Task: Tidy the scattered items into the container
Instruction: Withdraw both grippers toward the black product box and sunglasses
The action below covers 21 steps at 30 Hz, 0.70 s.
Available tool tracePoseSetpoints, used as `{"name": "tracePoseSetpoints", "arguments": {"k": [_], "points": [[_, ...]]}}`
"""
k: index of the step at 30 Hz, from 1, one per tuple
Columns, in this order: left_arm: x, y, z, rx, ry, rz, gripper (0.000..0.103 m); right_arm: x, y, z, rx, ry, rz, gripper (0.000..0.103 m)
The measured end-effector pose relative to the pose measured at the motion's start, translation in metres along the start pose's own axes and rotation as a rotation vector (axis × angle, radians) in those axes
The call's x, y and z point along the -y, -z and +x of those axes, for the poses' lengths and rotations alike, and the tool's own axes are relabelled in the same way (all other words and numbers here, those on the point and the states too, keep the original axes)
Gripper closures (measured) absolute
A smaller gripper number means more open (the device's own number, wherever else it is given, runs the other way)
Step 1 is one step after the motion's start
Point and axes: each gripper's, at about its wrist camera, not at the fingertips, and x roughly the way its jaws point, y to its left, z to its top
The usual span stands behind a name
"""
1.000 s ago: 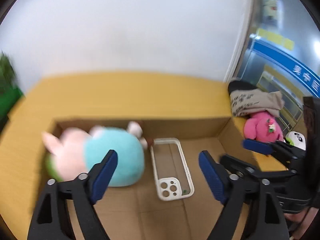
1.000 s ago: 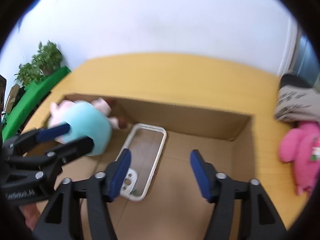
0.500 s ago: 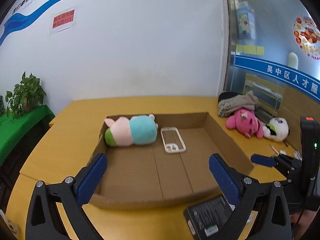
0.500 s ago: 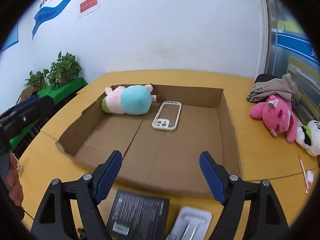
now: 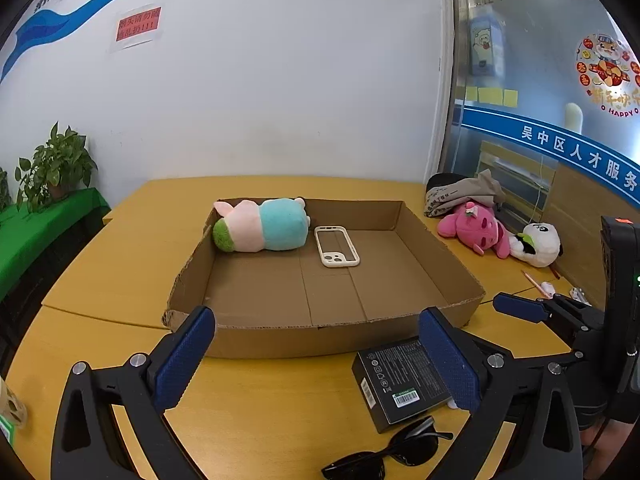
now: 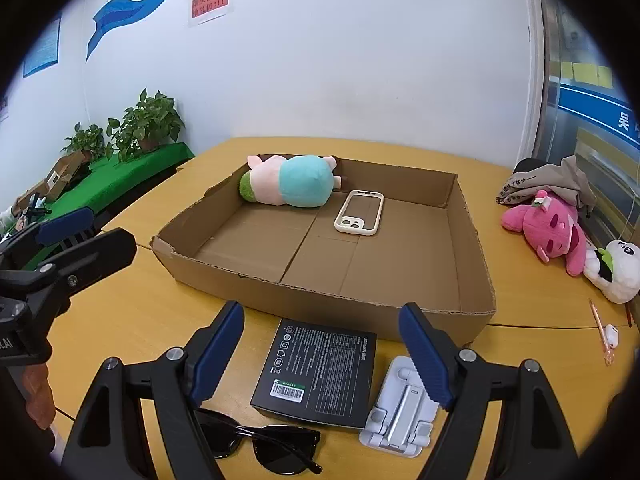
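A shallow open cardboard box (image 5: 272, 340) (image 6: 320, 304) lies on the yellow table. Inside at the far end lie a pink-and-teal plush (image 5: 262, 226) (image 6: 290, 186) and a white phone case (image 5: 336, 246) (image 6: 359, 213). In front of the box lie a black carton (image 5: 400, 380) (image 6: 318, 372), black sunglasses (image 5: 384, 454) (image 6: 260, 446) and a white folding phone stand (image 6: 404, 404). My left gripper (image 5: 316, 360) is open and empty, above the table short of the box. My right gripper (image 6: 320, 348) is open and empty, above the black carton.
To the right of the box lie a pink plush (image 5: 476, 228) (image 6: 552, 232), a panda plush (image 5: 536, 244) (image 6: 616, 272), a bundle of grey cloth (image 5: 460, 192) and a pen (image 6: 600, 328). Potted plants (image 6: 140, 124) stand on a green bench at the left.
Both grippers have pulled back and up out of the box to its near side. The plush and phone case stay in the box. The carton, sunglasses and stand have come into view.
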Motion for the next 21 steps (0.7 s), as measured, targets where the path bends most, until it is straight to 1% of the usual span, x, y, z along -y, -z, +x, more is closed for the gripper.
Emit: {"name": "tracePoseSetpoints", "arguments": {"k": [7, 21], "points": [[0.001, 0.006, 0.002, -0.015, 0.02, -0.013, 0.0, 0.0, 0.011, -0.004, -0.008, 0.002, 0.006, 0.023], [0.0, 0.017, 0.009, -0.046, 0.038, -0.024, 0.0, 0.0, 0.021, 0.0, -0.031, 0.003, 0.019, 0.023]]}}
